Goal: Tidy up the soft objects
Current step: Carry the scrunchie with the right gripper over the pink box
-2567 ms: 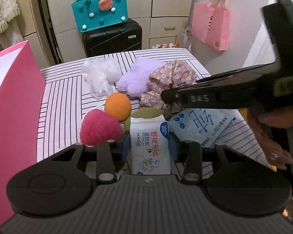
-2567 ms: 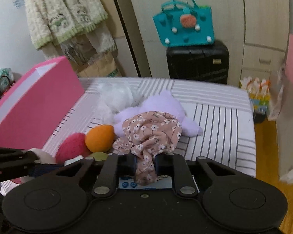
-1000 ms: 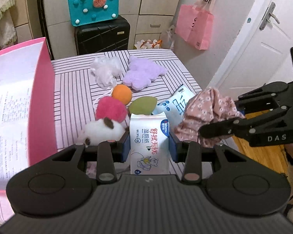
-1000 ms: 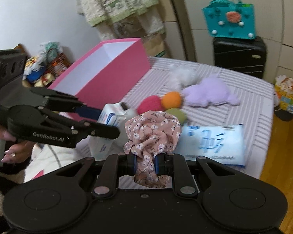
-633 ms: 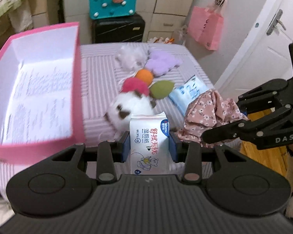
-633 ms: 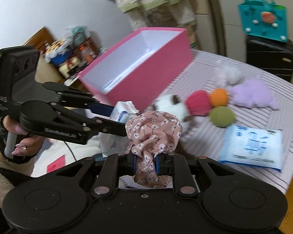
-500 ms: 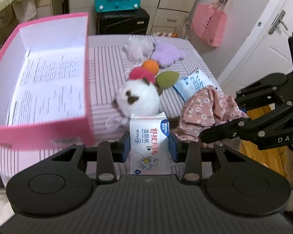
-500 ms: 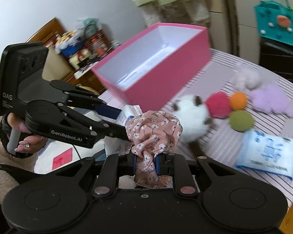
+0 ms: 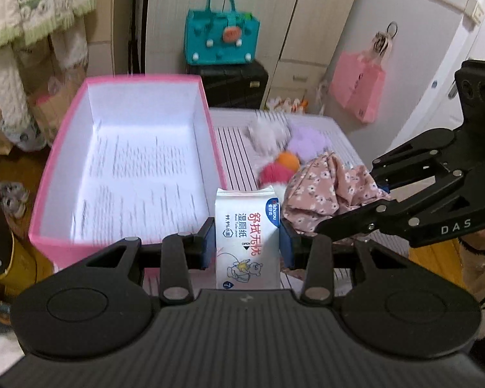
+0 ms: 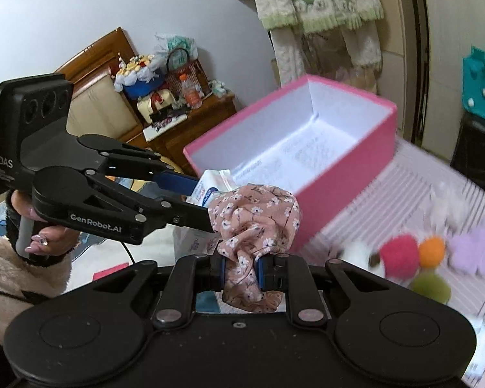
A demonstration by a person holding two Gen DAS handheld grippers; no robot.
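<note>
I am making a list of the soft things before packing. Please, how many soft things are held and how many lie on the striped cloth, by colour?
Held, white wipes pack: 1
Held, floral cloth: 1
White: 2
Purple: 1
Orange: 1
Pink: 1
Green: 1
Total: 8

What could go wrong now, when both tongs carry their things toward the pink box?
The left tongs with the wipes pack and the right tongs with the floral cloth are very close together; they might collide. The cloth hangs loose and could snag on the pink box rim.
</note>
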